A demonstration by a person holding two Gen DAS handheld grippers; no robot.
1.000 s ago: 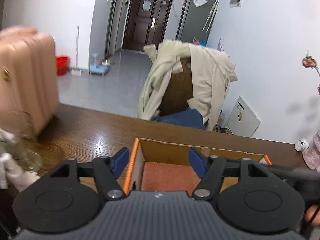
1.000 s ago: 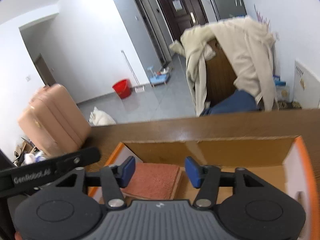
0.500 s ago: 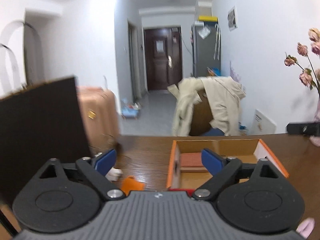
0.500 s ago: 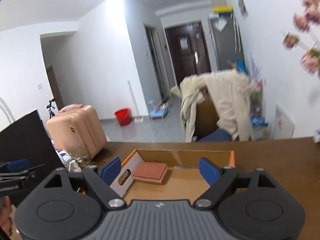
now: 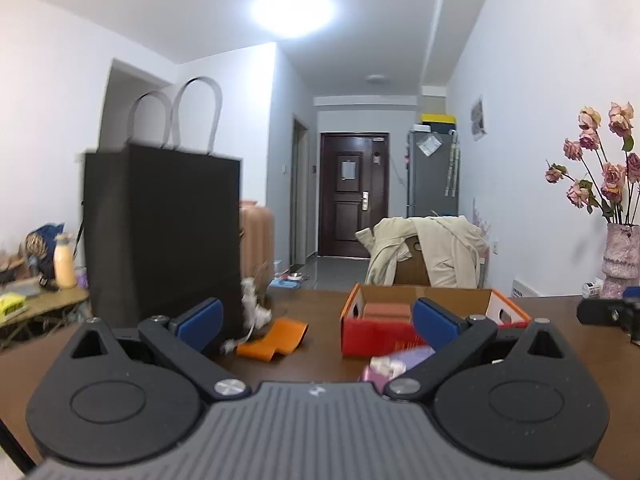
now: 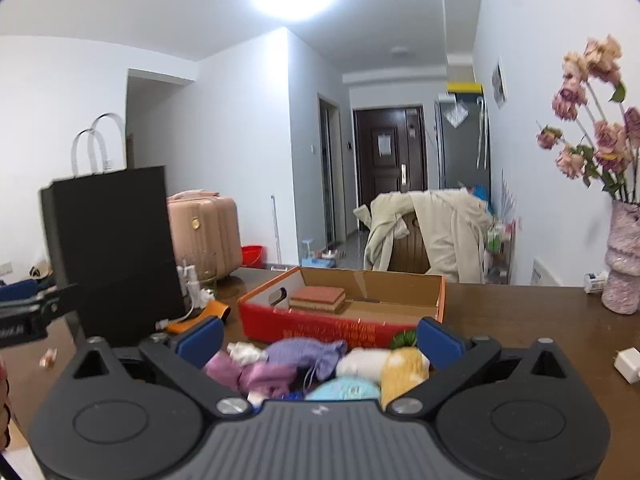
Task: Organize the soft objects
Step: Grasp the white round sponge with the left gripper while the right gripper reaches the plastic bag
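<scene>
At the left edge of the dark brown wooden surface [image 6: 520, 320] a tall black paper carrier bag with grey ribbon handles [image 6: 112, 248] is standing upright; its contents are not showing. Just beside its base a folded orange leather-like strip [image 5: 276, 338] is lying flat, with a small white crumpled item [image 5: 252, 308] behind it.

The left gripper [image 5: 316, 320] is hanging over the near left part of the surface, its jaws opening wide and gripping nothing. The right gripper [image 6: 320, 338] is standing over the near middle, its jaws likewise opening, with the heap of small soft knitted pieces in purple, pink, white, yellow and pale blue [image 6: 320, 368] lying between them but not pressed by either pad.

That heap is sitting near the front edge of the surface, just before the shallow red-and-orange cardboard box [image 6: 328, 330]. In my judgement these pieces are light, limp and easily compressed; they will sag and may snag one another, so each is best taken singly across its bulkiest part, not by a loose edge.

The box is lying open at the middle of the surface. It is holding one brick-red rectangular sponge-like pad [image 6: 318, 298] in its rear left corner; the remainder of its floor is showing bare.

At the right edge a mottled pink ceramic vase of dried pink roses [image 6: 622, 264] is standing, fragile and well apart from the work. A small white block [image 6: 628, 364] is lying near the front right corner.
</scene>
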